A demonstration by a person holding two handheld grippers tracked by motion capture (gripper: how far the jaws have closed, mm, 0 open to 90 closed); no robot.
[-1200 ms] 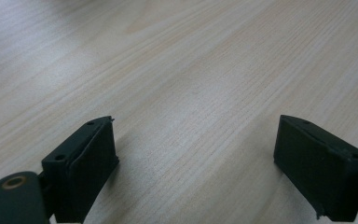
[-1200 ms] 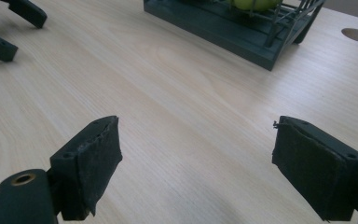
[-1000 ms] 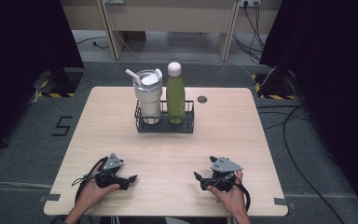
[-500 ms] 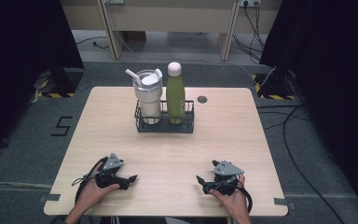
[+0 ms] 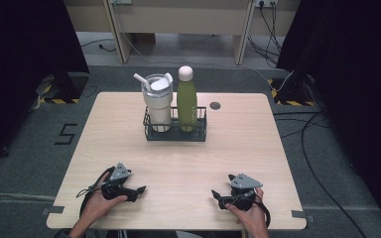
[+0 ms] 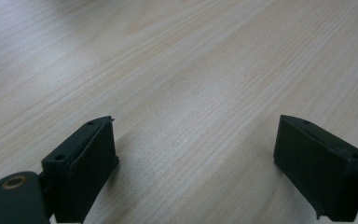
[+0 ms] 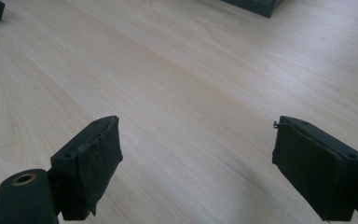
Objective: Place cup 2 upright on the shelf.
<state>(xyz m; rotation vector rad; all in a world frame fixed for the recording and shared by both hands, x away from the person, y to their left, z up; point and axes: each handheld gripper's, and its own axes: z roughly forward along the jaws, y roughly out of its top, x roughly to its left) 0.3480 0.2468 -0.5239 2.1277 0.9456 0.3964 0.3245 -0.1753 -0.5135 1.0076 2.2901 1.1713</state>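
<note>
1. The table point(image 5: 129, 124) is mostly bare, with a black wire rack point(image 5: 175, 135) near the far edge holding a white lidded tumbler point(image 5: 158, 101) and a green bottle point(image 5: 187, 103) side by side.
2. The left tool point(image 5: 138, 190) and right tool point(image 5: 217, 196) rest at the near edge, well apart from the rack, jaws spread, gripping nothing.
3. Looks like pre-start; next move is probably a long reach forward.
4. Can't make out the small dark disc point(image 5: 215, 105) behind the rack.

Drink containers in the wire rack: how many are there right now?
2. A white tumbler with a straw stands in the black wire rack's left half; a green bottle stands upright beside it in the right half.
</note>
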